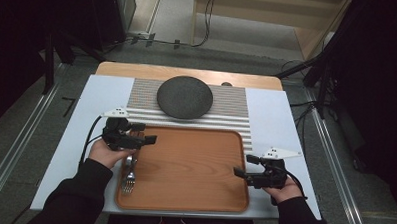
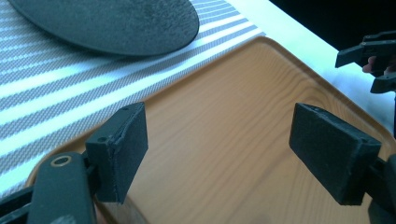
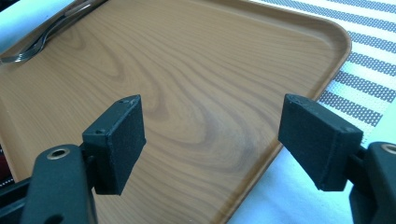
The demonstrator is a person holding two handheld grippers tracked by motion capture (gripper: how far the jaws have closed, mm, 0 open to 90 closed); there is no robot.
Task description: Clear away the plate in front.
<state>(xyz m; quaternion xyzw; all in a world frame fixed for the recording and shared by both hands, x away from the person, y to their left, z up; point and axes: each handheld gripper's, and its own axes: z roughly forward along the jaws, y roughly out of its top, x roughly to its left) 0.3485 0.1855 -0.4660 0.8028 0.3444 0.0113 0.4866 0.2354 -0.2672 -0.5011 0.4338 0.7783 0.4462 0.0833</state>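
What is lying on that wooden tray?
On the wooden tray, metal cutlery lies along its left edge; a fork's tines show. The left gripper and hand cover the handles, so the count is unclear.

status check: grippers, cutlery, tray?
Left gripper open, empty, over tray's left end. Right gripper open, empty, at tray's right edge. Cutlery lying on wooden tray, untouched. Dark plate beyond on striped mat, clear of both.

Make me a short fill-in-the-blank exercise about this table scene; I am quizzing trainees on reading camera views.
1. The cutlery lies along the ____ side of the wooden tray.
2. The dark round plate rests on the ____ placemat.
3. The jaws of the left gripper and the right gripper stand ____.

Missing words: left; striped; open
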